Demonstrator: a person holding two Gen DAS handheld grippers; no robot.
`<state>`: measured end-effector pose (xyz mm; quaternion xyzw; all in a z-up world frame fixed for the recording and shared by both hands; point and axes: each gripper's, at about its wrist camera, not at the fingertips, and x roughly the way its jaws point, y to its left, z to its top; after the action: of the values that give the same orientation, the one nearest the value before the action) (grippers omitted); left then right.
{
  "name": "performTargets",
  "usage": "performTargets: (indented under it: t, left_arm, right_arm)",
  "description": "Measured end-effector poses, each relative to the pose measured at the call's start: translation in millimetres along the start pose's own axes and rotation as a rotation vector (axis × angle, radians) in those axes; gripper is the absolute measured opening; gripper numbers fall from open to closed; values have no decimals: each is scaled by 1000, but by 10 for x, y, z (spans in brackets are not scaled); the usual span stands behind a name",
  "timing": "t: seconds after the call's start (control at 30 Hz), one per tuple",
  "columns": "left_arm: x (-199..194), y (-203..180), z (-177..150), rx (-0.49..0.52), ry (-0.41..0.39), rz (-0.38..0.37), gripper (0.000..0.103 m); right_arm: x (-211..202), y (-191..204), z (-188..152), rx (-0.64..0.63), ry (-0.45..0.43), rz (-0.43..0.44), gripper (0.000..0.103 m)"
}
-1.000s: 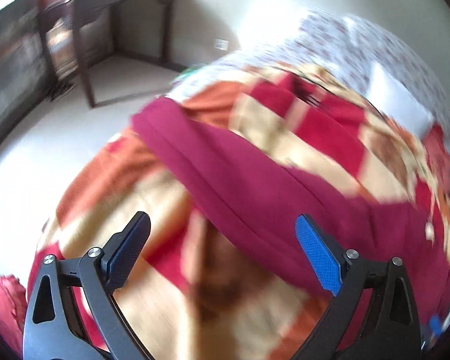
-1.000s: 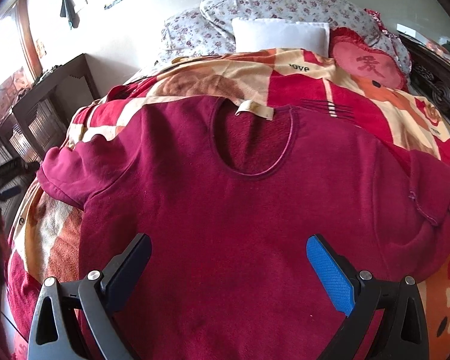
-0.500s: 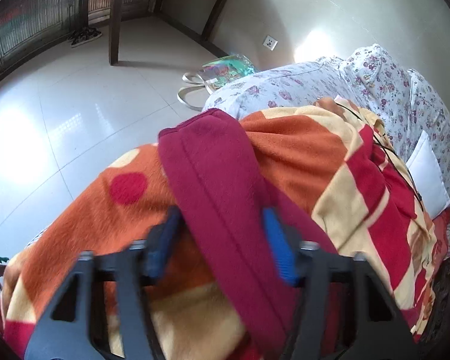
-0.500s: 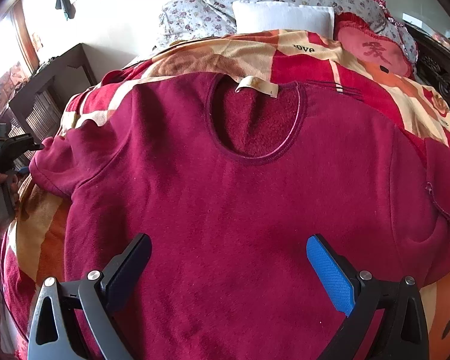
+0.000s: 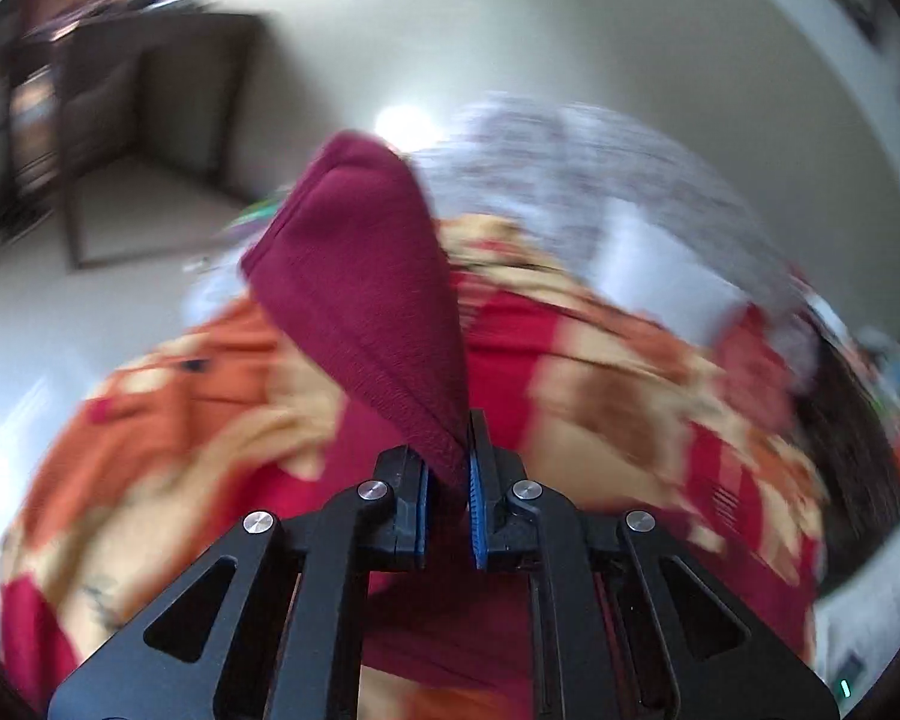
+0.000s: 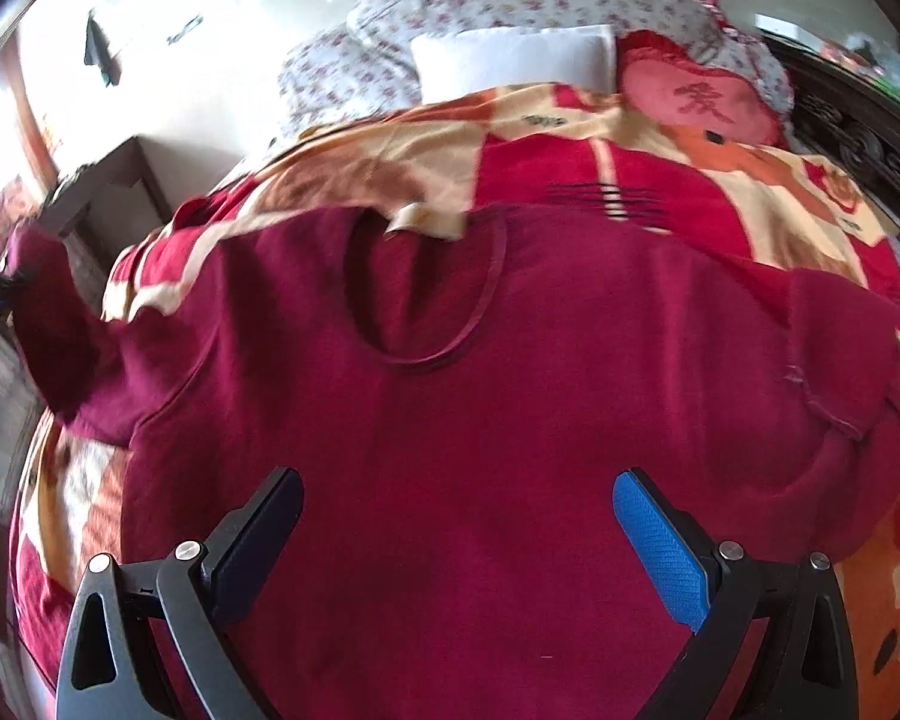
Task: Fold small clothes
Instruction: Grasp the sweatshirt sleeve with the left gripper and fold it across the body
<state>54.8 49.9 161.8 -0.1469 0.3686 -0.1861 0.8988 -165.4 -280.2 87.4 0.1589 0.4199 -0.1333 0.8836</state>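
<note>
A dark red sweatshirt (image 6: 450,420) lies face up on a patterned blanket (image 6: 660,180), neck opening toward the pillows. My left gripper (image 5: 448,480) is shut on the sweatshirt's left sleeve (image 5: 366,288) and holds it lifted above the bed; that sleeve shows raised at the left edge of the right wrist view (image 6: 48,300). My right gripper (image 6: 456,516) is open and empty, hovering over the lower body of the sweatshirt. The right sleeve (image 6: 840,408) lies folded against the body.
Floral pillows (image 6: 510,6), a white pillow (image 6: 510,60) and a red heart cushion (image 6: 696,99) sit at the head of the bed. A dark wooden table (image 5: 150,90) stands on the floor to the left. A dark carved bed frame (image 6: 858,138) runs along the right.
My left gripper closed on the left sleeve and lifted it up off the blanket. My right gripper stayed open above the sweatshirt body, shifting only slightly.
</note>
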Motion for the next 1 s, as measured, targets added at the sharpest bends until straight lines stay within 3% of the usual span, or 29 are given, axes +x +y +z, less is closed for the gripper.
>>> performTargets:
  t: [0.13,0.23,0.4,0.53,0.6,0.7,0.83,0.93,1.0]
  left_arm:
    - [33,-906,-402,156,75,-129,9]
    - [314,-1518,-911,272,172,-166,9]
    - [790,-2044,-1697,372,321,-205,9]
    - [961,-2162,-2092,426,408,-183,11]
    - [814,-2197,-2148,472,406,-186,13]
    - [528,-2147,-2053,499,423,-257,28]
    - [68,-1963,-1840,525,297,-261,67]
    - [-114,-1680,-1651,545,186,-165,68]
    - [-113,-1462,-1551,540,161,-97,68]
  right_arm:
    - [-130,-272,9,60,-27,-14,103]
    - [-223,-469,3,87,-41,-40,103]
    - [-350,-846,-44,151,-49,-81,103]
    - [-420,-1130,-95,213,-39,-85,103]
    - [-445,-1217,-105,231,-42,-83,103]
    - [-445,-1253,-85,241,-52,-62,103]
    - [-395,-1093,23,211,-64,6,103]
    - [-358,-970,73,184,-70,17,103]
    - [-318,-902,83,159,-60,9,103]
